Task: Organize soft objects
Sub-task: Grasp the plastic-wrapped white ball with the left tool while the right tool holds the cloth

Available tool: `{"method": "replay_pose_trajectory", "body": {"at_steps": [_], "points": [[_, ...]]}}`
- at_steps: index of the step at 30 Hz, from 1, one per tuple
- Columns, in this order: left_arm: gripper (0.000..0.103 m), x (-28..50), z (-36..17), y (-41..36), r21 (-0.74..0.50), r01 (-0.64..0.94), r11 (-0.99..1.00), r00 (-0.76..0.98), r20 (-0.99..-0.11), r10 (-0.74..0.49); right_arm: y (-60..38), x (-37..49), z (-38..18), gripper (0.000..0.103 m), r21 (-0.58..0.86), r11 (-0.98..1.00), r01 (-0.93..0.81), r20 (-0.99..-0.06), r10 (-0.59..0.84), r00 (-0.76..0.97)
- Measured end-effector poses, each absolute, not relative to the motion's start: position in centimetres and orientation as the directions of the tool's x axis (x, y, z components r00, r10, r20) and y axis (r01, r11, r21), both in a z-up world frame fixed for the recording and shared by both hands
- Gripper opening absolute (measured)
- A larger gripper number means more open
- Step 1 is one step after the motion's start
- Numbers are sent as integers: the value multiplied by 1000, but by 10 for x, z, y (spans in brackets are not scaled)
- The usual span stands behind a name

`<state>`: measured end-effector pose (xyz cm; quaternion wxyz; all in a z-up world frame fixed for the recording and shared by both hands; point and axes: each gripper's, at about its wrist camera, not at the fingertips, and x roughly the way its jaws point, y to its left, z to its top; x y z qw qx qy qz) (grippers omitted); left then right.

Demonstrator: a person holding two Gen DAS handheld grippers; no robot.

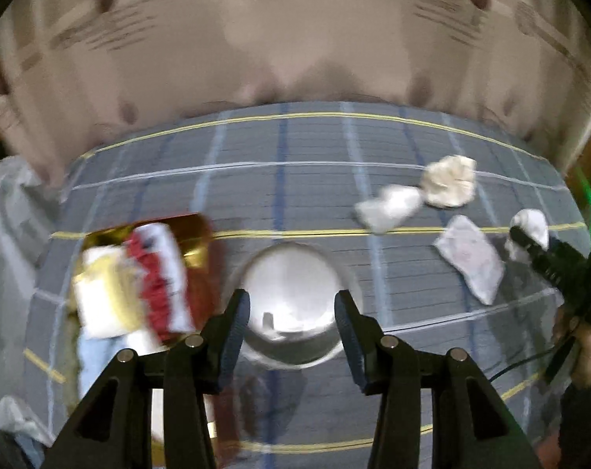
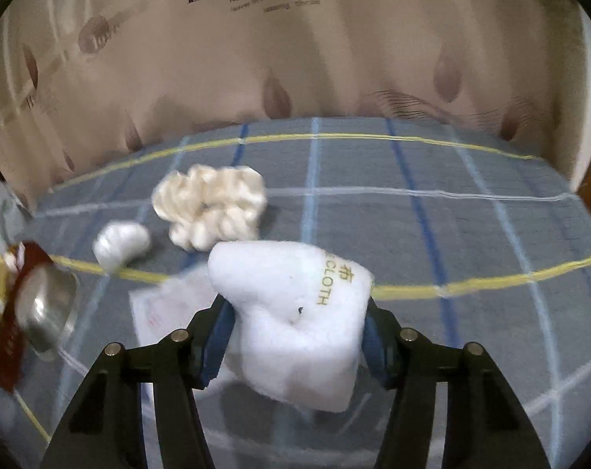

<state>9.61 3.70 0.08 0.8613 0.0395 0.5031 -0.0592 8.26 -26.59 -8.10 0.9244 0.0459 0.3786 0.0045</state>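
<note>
The right gripper [image 2: 295,336] clamps a folded white cloth with gold "CLOTH" lettering [image 2: 295,312], low at the frame's centre, over the grey checked bedspread [image 2: 471,234]. Behind it, upper left, lie a cream ruffled scrunchie [image 2: 211,207] and a small white wad [image 2: 121,244]; a flat white packet [image 2: 166,305] sits partly hidden beside the left finger. The left gripper [image 1: 293,332] stands open and empty above a round steel bowl [image 1: 291,305], beside a red-and-gold box of fabrics [image 1: 146,273].
</note>
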Motion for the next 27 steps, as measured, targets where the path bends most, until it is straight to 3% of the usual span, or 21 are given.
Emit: {"method": "replay_pose_trajectory", "body": {"at_steps": [6,14,18,27], "points": [[49,122,-4,-5,-43,255,966,459,-874,-160,-287,52,-94,52,4,996,91,-716,-61,696],[53,152,-25,-52,24,405,914,442,-880,-173,-314,47,-108,47,122,981,154,-740,-13,673],[53,169,-37,-64,-13,437,899,395,-896,-205,-315,48,-110,47,128,980,152,-743,-6,669],[53,210,-70,-75,-10,422,907,311,-937,-156,-315,47,-110,47,123,981,148,-745,-7,667]]}}
